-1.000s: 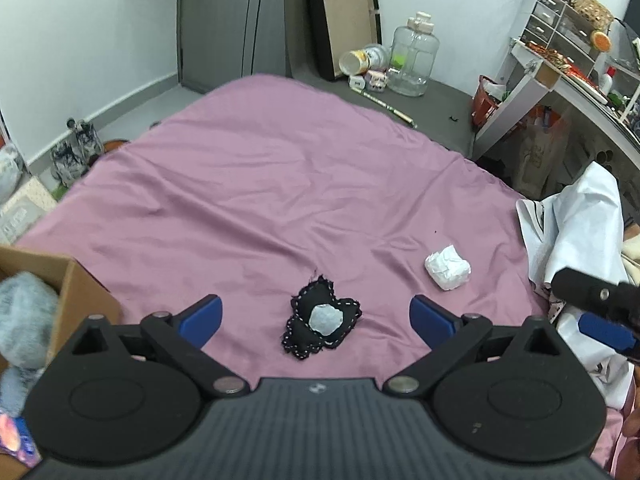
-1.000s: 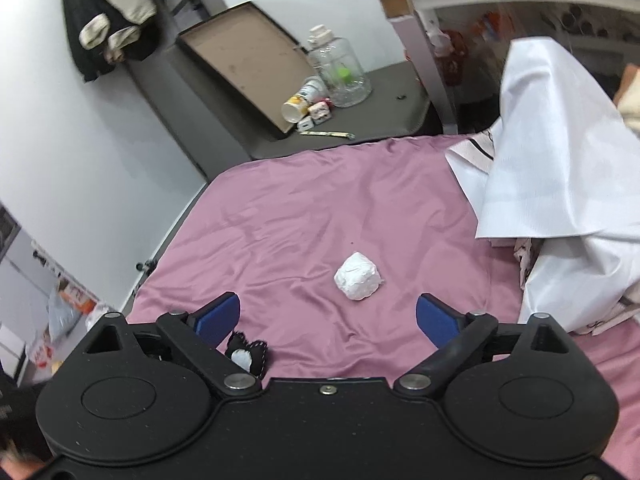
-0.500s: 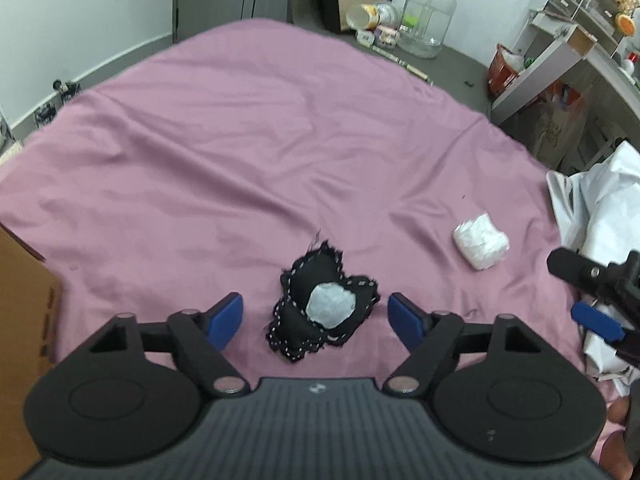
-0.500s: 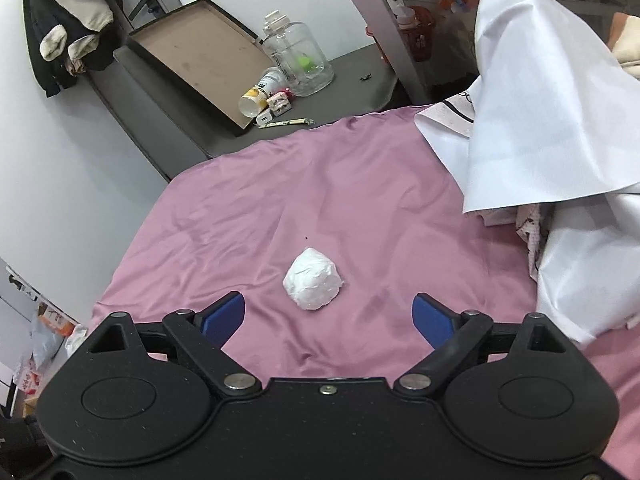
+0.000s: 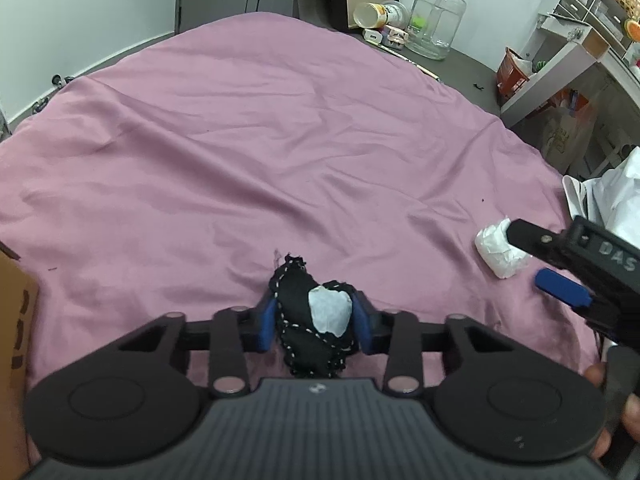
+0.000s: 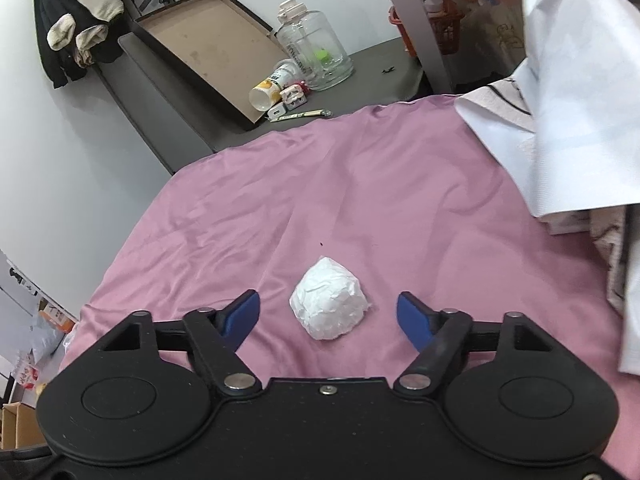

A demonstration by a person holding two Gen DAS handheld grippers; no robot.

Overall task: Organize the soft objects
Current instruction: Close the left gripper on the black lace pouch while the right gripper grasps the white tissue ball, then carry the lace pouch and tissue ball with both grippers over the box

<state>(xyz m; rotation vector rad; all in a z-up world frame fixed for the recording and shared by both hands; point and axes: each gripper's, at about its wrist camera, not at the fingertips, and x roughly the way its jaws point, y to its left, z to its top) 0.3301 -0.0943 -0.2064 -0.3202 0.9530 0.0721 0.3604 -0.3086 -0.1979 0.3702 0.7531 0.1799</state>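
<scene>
A small black stitched cushion with a white patch lies on the pink bedsheet. My left gripper is shut on it, one blue pad at each side. A crumpled white wad lies on the sheet between the open fingers of my right gripper, which touch nothing. The wad and the right gripper also show at the right of the left wrist view.
A brown cardboard box edge is at the left. White sheets are piled on the bed's right side. Past the bed's far edge stand a glass jar, a cup and a leaning board.
My left gripper moved forward and down and closed on the black cushion. My right gripper came closer over the white wad, which now sits between its open fingers.
</scene>
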